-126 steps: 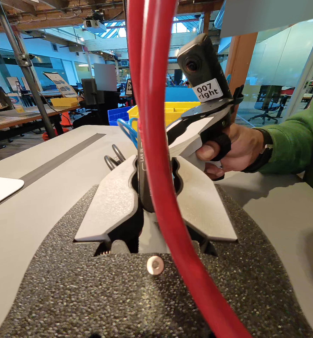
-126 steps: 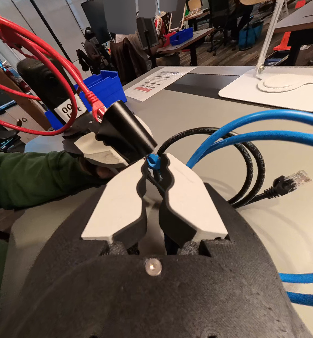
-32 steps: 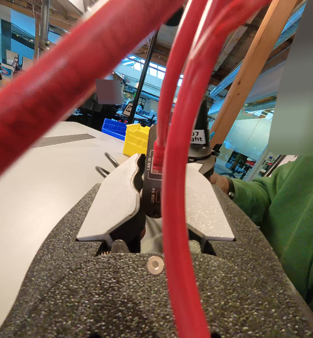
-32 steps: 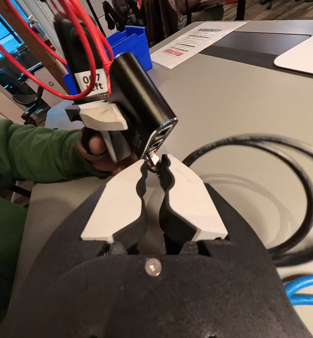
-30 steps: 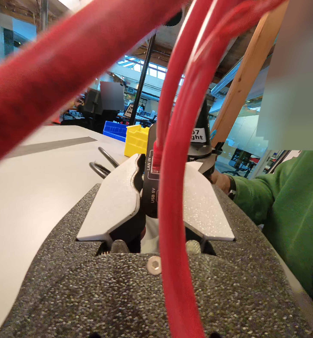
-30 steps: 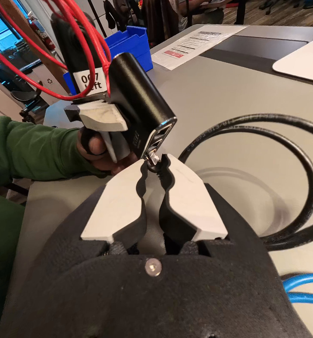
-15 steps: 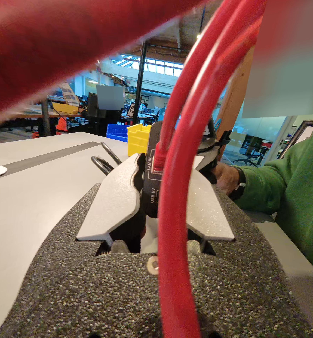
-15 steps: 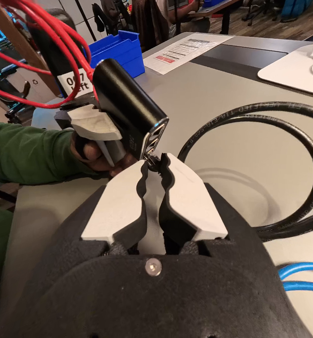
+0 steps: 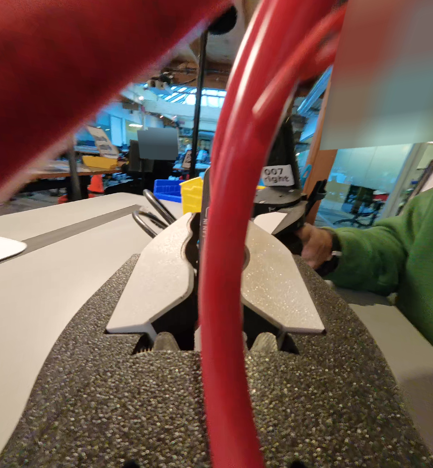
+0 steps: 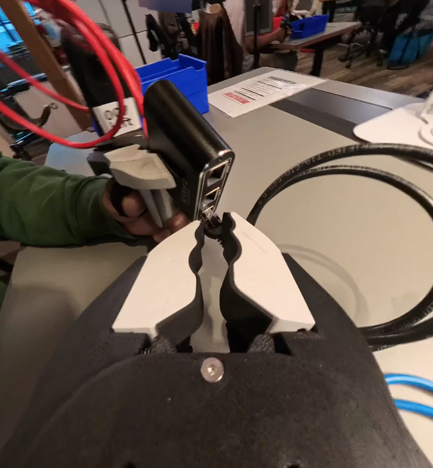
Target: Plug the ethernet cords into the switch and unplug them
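The right gripper (image 10: 211,224) pinches a black plug (image 10: 211,222) at the lowest port of the switch (image 10: 185,162). The left gripper (image 9: 220,225) is clamped on the switch, held above the table (image 10: 299,157). A red cord (image 9: 220,278) loops from the switch's far end; black cord (image 10: 362,162) and blue cord (image 10: 418,395) lie on the table.

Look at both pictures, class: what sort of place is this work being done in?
Most likely a shared open workshop or lab. Rows of work tables with office chairs fill the room behind the grey table, blue storage bins sit nearby, and the ceiling has bare beams.
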`<action>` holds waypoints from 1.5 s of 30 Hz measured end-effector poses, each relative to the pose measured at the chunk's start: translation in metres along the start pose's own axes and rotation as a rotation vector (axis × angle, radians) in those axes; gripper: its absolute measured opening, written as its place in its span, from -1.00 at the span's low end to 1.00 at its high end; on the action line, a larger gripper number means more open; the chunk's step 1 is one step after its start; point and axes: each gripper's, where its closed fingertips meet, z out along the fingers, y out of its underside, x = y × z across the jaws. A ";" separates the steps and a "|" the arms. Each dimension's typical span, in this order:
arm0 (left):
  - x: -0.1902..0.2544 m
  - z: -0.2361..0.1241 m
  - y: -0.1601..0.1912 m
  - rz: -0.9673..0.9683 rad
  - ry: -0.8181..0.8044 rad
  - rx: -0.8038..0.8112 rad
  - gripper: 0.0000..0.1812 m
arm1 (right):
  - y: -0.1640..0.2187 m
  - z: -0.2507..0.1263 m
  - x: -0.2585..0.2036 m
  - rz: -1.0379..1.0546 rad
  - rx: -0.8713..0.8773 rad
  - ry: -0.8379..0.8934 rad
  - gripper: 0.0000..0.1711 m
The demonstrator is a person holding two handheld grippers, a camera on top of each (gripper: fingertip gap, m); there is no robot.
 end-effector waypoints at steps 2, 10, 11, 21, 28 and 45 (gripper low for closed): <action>-0.002 0.001 0.001 0.027 -0.033 -0.006 -0.70 | 0.001 0.001 0.003 0.040 -0.005 0.042 -0.83; 0.005 -0.001 -0.004 0.128 -0.010 0.008 -0.70 | -0.004 -0.003 -0.002 0.015 0.035 -0.003 -0.83; 0.010 -0.002 -0.005 0.126 0.023 0.011 -0.68 | -0.004 -0.004 -0.007 -0.021 0.023 -0.054 -0.82; -0.006 -0.017 -0.023 0.037 -0.019 0.038 -0.68 | -0.001 -0.041 0.061 0.127 0.015 0.126 -0.82; -0.010 -0.005 0.034 -0.300 0.041 -0.294 -0.69 | 0.034 -0.015 -0.004 0.079 -0.239 -0.192 -0.81; 0.040 -0.018 0.085 -0.516 0.297 -0.673 -0.70 | 0.041 -0.017 -0.030 0.072 -0.268 -0.386 -0.64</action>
